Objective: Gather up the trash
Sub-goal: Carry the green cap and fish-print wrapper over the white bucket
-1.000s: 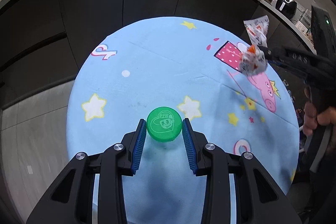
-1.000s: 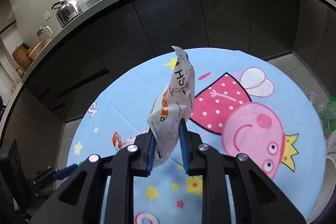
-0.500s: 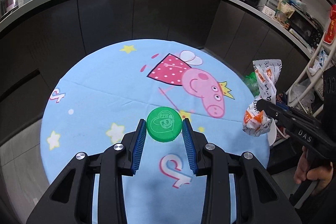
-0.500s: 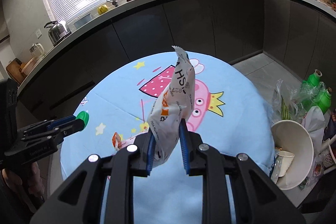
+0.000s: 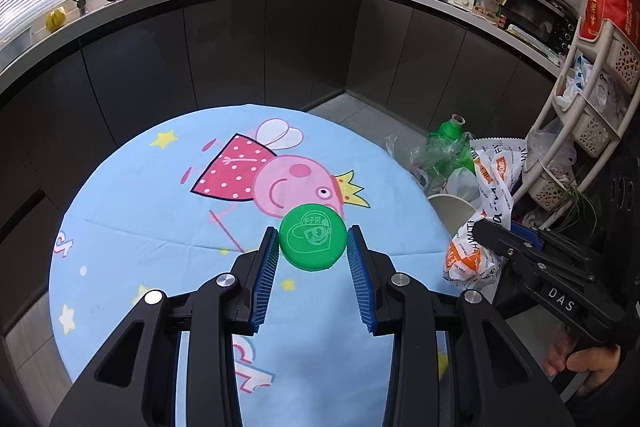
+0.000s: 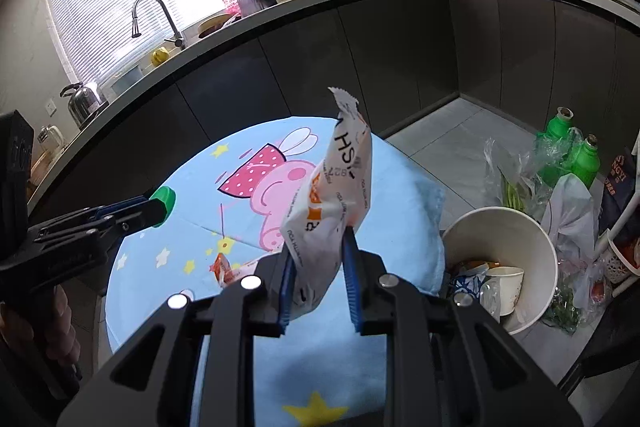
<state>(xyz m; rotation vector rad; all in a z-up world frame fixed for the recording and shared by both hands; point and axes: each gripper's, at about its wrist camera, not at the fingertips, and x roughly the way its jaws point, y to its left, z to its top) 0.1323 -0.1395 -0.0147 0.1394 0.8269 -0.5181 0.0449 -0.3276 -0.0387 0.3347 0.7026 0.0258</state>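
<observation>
My left gripper (image 5: 313, 247) is shut on a round green lid (image 5: 313, 242) and holds it above the blue Peppa Pig tablecloth (image 5: 160, 211); the lid also shows in the right wrist view (image 6: 165, 199). My right gripper (image 6: 316, 247) is shut on a white and orange snack wrapper (image 6: 332, 195), held upright above the table's right edge; the wrapper also shows in the left wrist view (image 5: 494, 195). A white paper bucket (image 6: 536, 247) with cups and wrappers inside stands on the floor to the right of the table. A small orange wrapper (image 6: 224, 267) lies on the cloth.
Green bottles (image 6: 560, 131) and plastic bags (image 6: 568, 211) sit on the floor behind the bucket. A white basket rack (image 5: 592, 99) stands at the right. Dark cabinets (image 5: 260, 43) and a cluttered counter curve round behind the table.
Both grippers have swung right with their loads. The bucket and the floor trash have come into view, and the wrapper now hangs near the table's right edge.
</observation>
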